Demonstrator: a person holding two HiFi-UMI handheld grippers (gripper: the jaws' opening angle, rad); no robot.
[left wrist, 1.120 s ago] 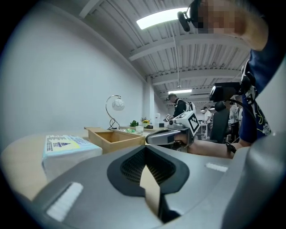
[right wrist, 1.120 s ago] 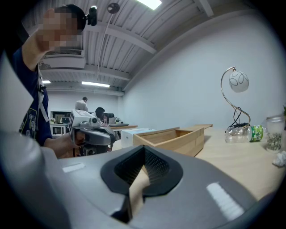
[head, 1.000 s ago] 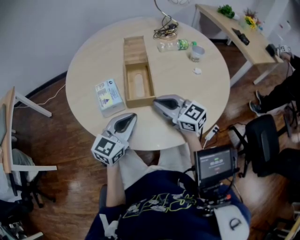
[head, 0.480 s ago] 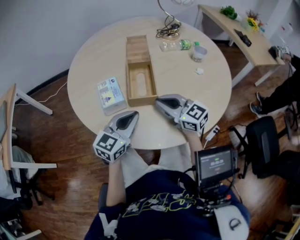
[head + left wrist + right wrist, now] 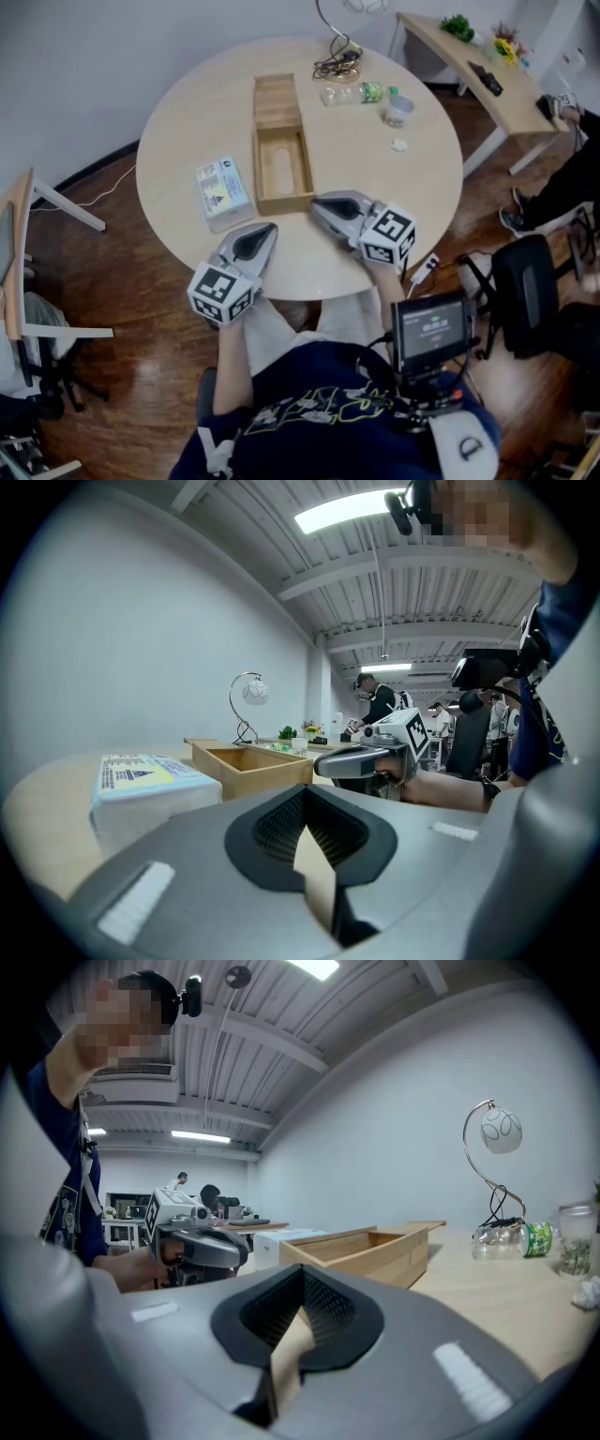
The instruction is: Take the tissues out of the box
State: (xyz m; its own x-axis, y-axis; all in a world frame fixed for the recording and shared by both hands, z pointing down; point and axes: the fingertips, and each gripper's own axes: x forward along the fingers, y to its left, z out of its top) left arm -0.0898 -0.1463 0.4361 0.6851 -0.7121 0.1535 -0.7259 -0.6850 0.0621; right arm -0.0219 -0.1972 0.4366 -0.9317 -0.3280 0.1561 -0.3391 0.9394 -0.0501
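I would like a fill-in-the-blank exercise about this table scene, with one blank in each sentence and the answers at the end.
1. In the head view, the tissue pack lies to the ____ of the wooden box.
2. The table has a ____ top.
3. The plastic bottle lies on its ____.
4. The left gripper and the right gripper hold ____.
Answers: left; round; side; nothing.

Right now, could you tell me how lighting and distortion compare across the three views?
Head view: evenly lit and sharp, with soft shadows on the table. Left gripper view: heavy fisheye, black corners, glare from the ceiling light. Right gripper view: same fisheye vignette; the lamp is crisp.
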